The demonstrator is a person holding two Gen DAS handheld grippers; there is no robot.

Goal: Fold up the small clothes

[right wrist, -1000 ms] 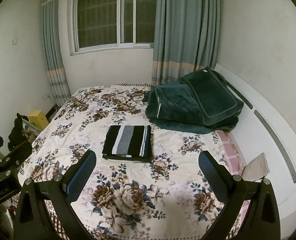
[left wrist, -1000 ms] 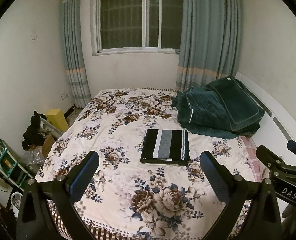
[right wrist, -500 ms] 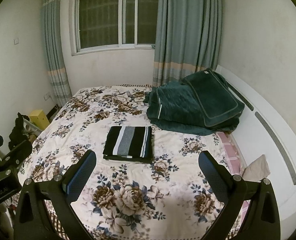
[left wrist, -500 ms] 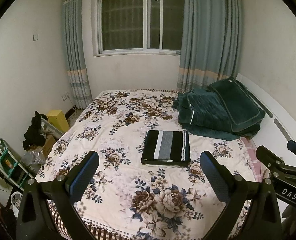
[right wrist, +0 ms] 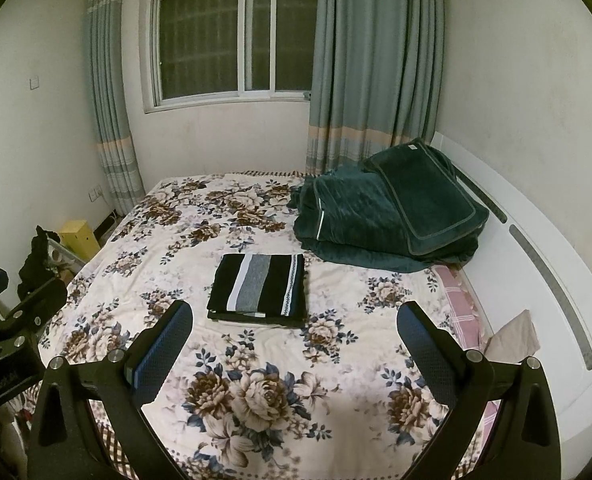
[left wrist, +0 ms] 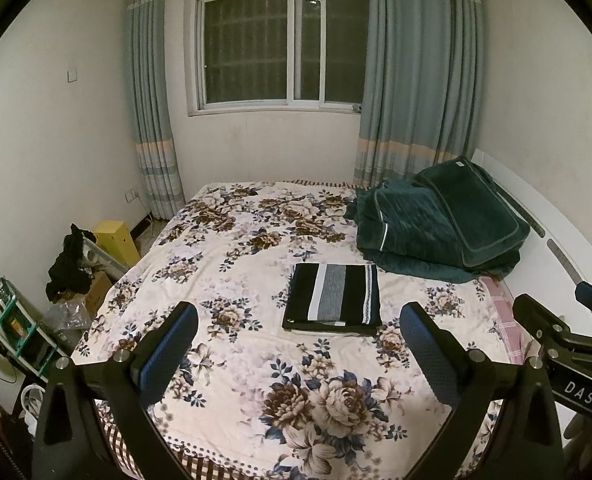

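Note:
A folded garment (left wrist: 333,297) with black, white and grey stripes lies flat on the floral bedspread (left wrist: 232,276), near the bed's middle. It also shows in the right wrist view (right wrist: 259,290). My left gripper (left wrist: 297,346) is open and empty, held above the bed's near edge, well short of the garment. My right gripper (right wrist: 294,344) is open and empty too, at about the same distance. Each gripper shows at the edge of the other's view: the right one (left wrist: 563,336), the left one (right wrist: 8,320).
A pile of dark green quilts (left wrist: 435,224) lies at the bed's far right, next to the white headboard (right wrist: 535,264). Left of the bed stand a yellow box (left wrist: 116,238), dark clothes (left wrist: 70,264) and a small shelf (left wrist: 12,332). A window with curtains (left wrist: 280,48) is behind.
Both grippers have tilted slightly downward or pulled back a little; the room sits lower in the frames. The garment has not moved. Both stay open.

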